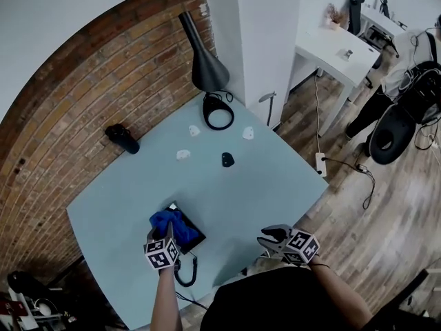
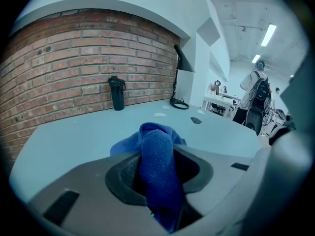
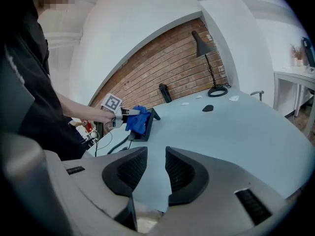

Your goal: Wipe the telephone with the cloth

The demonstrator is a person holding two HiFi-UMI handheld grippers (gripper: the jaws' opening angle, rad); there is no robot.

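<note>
The black telephone (image 1: 198,238) lies near the table's front edge, its coiled cord (image 1: 185,273) trailing toward me. My left gripper (image 1: 164,236) is shut on a blue cloth (image 1: 172,223) and holds it down on the phone's top. In the left gripper view the cloth (image 2: 157,166) fills the gap between the jaws and hides the phone. My right gripper (image 1: 270,238) hovers at the table's front edge to the right, open and holding nothing. The right gripper view shows its jaws (image 3: 156,168) apart, with the phone (image 3: 149,123), the cloth (image 3: 136,119) and the left gripper (image 3: 119,113) beyond.
On the pale table (image 1: 138,192) stand a black lamp (image 1: 205,64) with its ring base, a black bottle (image 1: 122,138), a small black object (image 1: 227,159) and a few white scraps (image 1: 182,154). A brick wall runs behind. A white desk (image 1: 337,47) and a person (image 1: 413,67) are at the right.
</note>
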